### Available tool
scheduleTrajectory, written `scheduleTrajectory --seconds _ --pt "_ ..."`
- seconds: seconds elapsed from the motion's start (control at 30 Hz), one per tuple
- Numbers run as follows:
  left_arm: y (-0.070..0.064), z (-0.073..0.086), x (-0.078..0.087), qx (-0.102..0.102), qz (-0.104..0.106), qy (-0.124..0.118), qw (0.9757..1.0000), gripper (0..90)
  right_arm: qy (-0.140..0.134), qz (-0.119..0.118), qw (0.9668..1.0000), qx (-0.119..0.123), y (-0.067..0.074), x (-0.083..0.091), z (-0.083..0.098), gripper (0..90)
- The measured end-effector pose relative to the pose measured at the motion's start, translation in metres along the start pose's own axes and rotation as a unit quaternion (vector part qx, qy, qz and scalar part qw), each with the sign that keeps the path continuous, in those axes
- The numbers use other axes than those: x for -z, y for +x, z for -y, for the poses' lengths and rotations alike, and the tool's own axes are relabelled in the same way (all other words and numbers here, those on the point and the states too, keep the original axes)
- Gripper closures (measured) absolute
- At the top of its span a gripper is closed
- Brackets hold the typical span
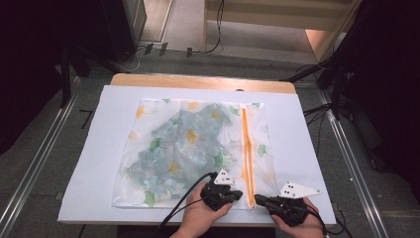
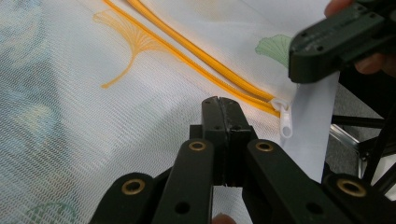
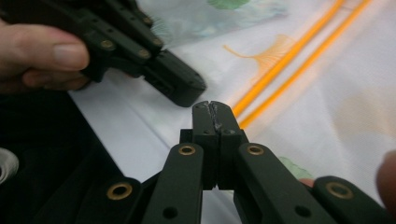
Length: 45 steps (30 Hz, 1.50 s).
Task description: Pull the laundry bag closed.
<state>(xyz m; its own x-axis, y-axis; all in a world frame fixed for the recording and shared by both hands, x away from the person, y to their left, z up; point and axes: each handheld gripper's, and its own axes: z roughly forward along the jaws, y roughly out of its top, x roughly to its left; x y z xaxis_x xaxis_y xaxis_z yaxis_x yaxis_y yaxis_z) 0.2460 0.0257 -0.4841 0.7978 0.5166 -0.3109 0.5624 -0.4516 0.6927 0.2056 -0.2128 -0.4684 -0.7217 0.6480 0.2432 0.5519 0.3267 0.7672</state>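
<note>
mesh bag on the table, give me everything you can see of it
The mesh bag is a flat, white, see-through net pouch printed with yellow and green ginkgo leaves. A bluish floral cloth shows folded inside. An orange zipper runs near its right edge, with the white pull at the near end. It lies flat on the white table cover. Both shut claws, left claw and right claw, sit at its near edge by the zipper.

Floral mesh bag (image 1: pixel 190 148) flat on table, orange zipper (image 1: pixel 246 148), white pull (image 2: pixel 285 120) at near edge.
</note>
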Motion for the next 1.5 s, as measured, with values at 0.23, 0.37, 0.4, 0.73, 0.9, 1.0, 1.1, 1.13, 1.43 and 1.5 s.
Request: scheduleTrajectory --seconds 0.23,0.37,0.4,0.73,0.9,1.0,1.1,1.13,1.43,1.5 --pt "0.0 0.0 0.0 0.002 -0.001 -0.001 1.0 90.0 0.037 -0.002 0.9988 0.033 0.008 -0.011 0.003 89.3" --pt "0.0 0.0 0.0 0.002 -0.001 -0.001 1.0 90.0 0.038 0.003 0.9986 0.036 0.008 -0.011 0.003 88.4" --pt "0.0 0.0 0.0 0.002 -0.001 -0.001 1.0 90.0 0.039 0.01 0.9986 0.035 0.008 -0.01 0.003 87.2" --pt "0.0 0.0 0.0 0.0 -0.001 0.001 1.0 90.0 0.031 0.026 0.9991 0.016 0.007 -0.008 0.002 76.0" --pt "0.0 0.0 0.0 0.001 -0.001 0.0 1.0 90.0 0.036 0.027 0.9989 0.014 0.013 -0.012 0.001 71.3" --pt "0.0 0.0 0.0 0.0 -0.003 0.001 1.0 90.0 0.043 0.045 0.9981 0.003 0.015 -0.016 0.002 63.5" --pt "0.0 0.0 0.0 0.0 -0.003 0.001 1.0 90.0 0.045 0.066 0.9968 -0.007 0.016 -0.017 0.002 61.2" --pt "0.0 0.0 0.0 0.0 -0.001 0.0 1.0 90.0 0.047 0.066 0.9967 -0.005 0.016 -0.017 0.002 62.8" --pt "0.0 0.0 0.0 0.0 -0.001 0.001 1.0 90.0 0.047 0.045 0.9978 -0.012 0.008 -0.002 0.013 80.9" --pt "0.0 0.0 0.0 0.001 -0.001 0.0 1.0 90.0 0.047 0.039 0.9981 -0.01 0.007 -0.002 0.013 82.1"
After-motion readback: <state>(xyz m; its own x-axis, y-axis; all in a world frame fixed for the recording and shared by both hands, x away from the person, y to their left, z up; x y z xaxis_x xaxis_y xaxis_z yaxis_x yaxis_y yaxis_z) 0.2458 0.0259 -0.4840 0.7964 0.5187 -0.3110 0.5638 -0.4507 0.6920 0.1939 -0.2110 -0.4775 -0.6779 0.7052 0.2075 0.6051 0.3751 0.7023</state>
